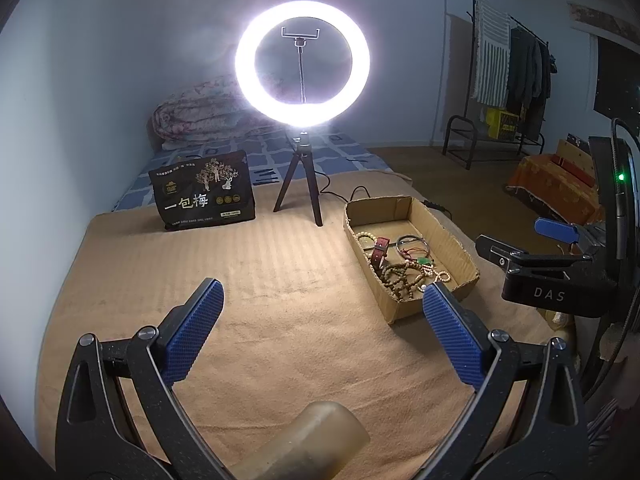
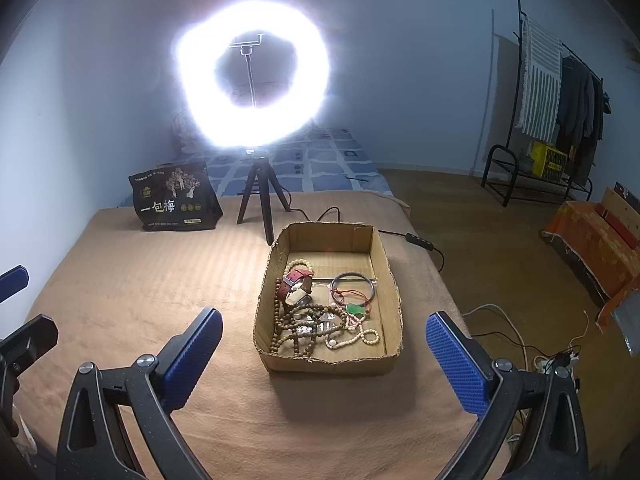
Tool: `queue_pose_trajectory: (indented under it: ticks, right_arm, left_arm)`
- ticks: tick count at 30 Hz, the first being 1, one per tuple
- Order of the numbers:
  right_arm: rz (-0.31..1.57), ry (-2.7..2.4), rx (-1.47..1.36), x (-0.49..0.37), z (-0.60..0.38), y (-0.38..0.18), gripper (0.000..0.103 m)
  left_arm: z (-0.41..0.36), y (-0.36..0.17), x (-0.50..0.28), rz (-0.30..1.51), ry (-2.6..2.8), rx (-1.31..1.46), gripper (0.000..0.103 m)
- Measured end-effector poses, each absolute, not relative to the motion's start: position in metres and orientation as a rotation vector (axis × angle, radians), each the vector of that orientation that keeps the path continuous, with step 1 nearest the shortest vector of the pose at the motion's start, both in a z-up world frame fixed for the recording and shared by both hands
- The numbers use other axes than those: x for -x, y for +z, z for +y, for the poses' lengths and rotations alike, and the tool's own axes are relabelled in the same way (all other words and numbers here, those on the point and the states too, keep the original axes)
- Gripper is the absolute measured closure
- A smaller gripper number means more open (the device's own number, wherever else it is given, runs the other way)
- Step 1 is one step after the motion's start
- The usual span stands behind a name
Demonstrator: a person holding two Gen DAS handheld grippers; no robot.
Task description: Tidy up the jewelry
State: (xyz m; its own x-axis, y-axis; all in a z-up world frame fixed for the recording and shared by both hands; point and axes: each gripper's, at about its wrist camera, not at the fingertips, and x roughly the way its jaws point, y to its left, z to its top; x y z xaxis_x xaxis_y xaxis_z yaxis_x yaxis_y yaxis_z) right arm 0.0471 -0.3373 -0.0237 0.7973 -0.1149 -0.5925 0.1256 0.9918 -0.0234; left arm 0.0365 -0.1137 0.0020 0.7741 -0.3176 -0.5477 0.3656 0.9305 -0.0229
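Note:
A shallow cardboard box (image 2: 386, 264) (image 1: 448, 236) sits on the tan blanket and holds the jewelry: a red-strap watch (image 2: 296, 282) (image 1: 380, 250), brown bead strings (image 2: 304, 330) (image 1: 400, 278), a pale bead strand (image 2: 360, 338), a metal bangle (image 2: 354, 286) and a green pendant on a red cord (image 2: 356, 309) (image 1: 424, 261). My right gripper (image 2: 324, 344) is open and empty, its fingers just short of the box's near wall. My left gripper (image 1: 320, 320) is open and empty over bare blanket, left of the box. The right gripper also shows in the left wrist view (image 1: 520, 256).
A lit ring light on a small tripod (image 1: 302, 64) (image 2: 252, 92) stands behind the box, its cable (image 2: 420, 242) trailing right. A black snack bag (image 1: 204, 196) (image 2: 176, 200) stands at the back left. A translucent tan cylinder (image 1: 312, 440) lies at the left view's bottom edge. The blanket edge drops to the floor at right.

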Motion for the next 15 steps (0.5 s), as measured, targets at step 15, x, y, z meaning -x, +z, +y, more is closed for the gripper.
queue_pose_trajectory:
  ticks: [15]
  right_arm:
    - [0.638,-0.139,-0.013,-0.049,-0.3381,-0.0259,0.0]
  left_arm:
    - [-0.1113,0.002,-0.0374,0.576,-0.362,-0.091,0.001]
